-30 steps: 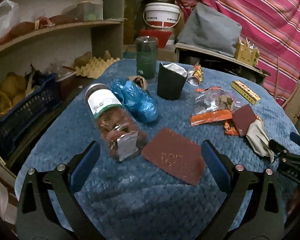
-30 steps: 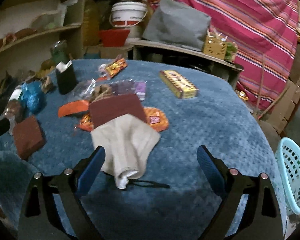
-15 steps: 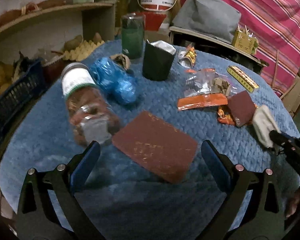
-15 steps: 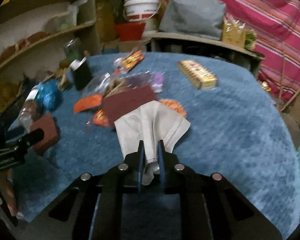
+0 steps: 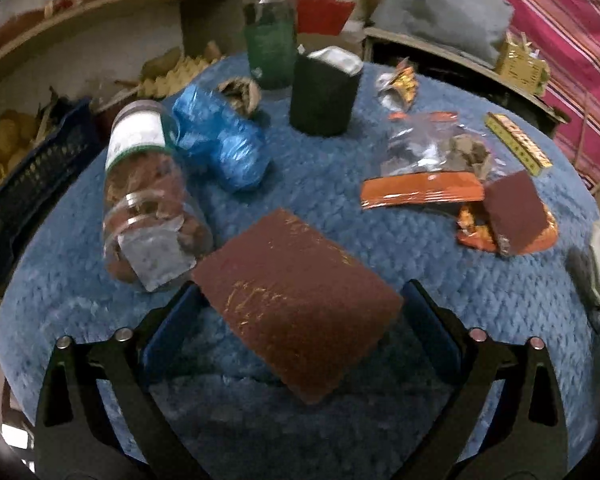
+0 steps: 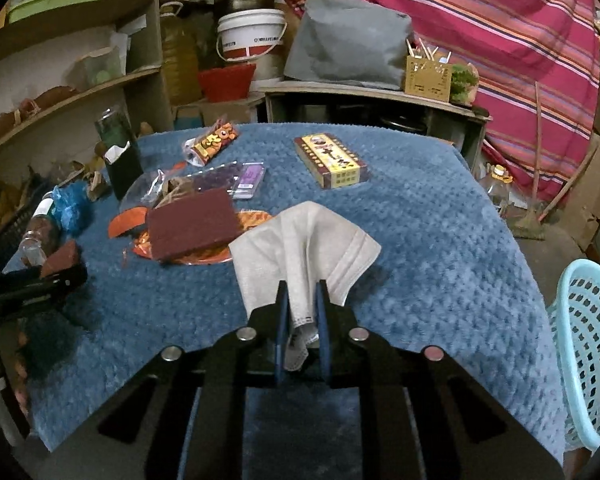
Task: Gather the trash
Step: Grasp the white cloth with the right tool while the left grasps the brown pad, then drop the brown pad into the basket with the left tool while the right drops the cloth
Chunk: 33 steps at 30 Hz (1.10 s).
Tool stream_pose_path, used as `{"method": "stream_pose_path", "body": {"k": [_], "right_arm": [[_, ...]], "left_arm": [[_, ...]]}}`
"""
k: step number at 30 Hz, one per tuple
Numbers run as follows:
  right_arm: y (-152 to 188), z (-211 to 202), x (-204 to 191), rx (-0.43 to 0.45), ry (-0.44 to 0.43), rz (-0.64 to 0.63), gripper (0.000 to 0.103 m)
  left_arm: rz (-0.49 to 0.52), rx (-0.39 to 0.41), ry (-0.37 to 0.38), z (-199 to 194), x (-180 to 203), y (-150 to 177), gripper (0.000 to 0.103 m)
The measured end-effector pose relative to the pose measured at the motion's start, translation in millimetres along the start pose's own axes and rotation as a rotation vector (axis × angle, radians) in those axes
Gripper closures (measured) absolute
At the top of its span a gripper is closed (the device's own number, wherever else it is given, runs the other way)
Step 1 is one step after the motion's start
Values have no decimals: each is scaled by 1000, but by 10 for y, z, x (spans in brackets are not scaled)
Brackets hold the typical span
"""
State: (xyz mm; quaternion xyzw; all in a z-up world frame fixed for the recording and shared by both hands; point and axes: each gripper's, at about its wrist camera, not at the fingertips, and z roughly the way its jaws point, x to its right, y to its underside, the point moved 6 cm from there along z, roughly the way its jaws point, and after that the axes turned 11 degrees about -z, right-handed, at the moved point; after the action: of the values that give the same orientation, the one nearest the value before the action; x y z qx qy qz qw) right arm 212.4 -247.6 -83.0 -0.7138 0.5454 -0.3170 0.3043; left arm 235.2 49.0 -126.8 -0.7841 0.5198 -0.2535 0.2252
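The left tool (image 5: 300, 312) stood wide with its jaws closing around a dark red abrasive pad (image 5: 296, 304) lying flat on the counter (image 5: 340, 168); the pads did not appear to press on it yet. A plastic jar (image 5: 148, 200) lay on its side just left of that pad, with a crumpled blue bag (image 5: 220, 148) beyond the jar. To the right of the pad lay an orange wrapper (image 5: 420, 190) and a second, smaller red pad (image 5: 514, 204).

The right tool (image 6: 303, 312) was clenched on a pale cloth (image 6: 300, 248), whose free folds fanned out ahead of the jaws. A light blue basket (image 6: 588, 344) stood off the counter's edge, well to the right of the cloth; it is judged the likely place for the trash.

Risks, as judged:
- The pad is wide and thin; closing jaws could push it flat along the soft cover or buckle it instead of lifting it.
- The jar touches or nearly touches the pad's left corner, and a sideways nudge could roll it.
- The cloth is held by a narrow bunch only and could slip free or drag the smaller pad beside it.

The counter was covered in a textured blue fabric. Behind the jar ran cluttered shelves; behind the cloth stood a white bucket (image 6: 252, 36) and a striped pink hanging (image 6: 480, 20).
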Motion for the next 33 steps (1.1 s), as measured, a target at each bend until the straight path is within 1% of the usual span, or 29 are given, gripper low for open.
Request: {"method": "stream_pose_path", "body": {"k": [2,7,10,15,18,20,24,28,31,32,33], "right_arm": [[1,-31,36,8,-6,9,89],[14,-111,130,17,-2,15,89],[35,-187,230,24,17,17,89],[87,-290,492,25,58,40,89],[110,-333,636,26,75,49,89],[113,-378,727,31,87,50,89],[109,-524,966,53,119,63,89],[148,-677,1250,64,157,83,89],[246,-828,1549,62,207,108,89],[279,-870,1638,61,220,115,89],[318,-921,1740,58,237,122,89]], "left_arm": [[-13,-14,-8,33,-28,-2,13],[-28,-6,0,-1,-28,5,17],[-37,2,28,-69,3,22,17],[25,45,55,-276,217,109,17],[86,97,55,-423,409,169,17],[115,117,64,-506,537,191,17],[154,147,115,-710,855,195,17],[209,194,179,-941,1249,190,17],[259,226,251,-1129,1666,216,17],[270,229,268,-1166,1757,232,17],[292,233,296,-1224,1927,267,17]]}}
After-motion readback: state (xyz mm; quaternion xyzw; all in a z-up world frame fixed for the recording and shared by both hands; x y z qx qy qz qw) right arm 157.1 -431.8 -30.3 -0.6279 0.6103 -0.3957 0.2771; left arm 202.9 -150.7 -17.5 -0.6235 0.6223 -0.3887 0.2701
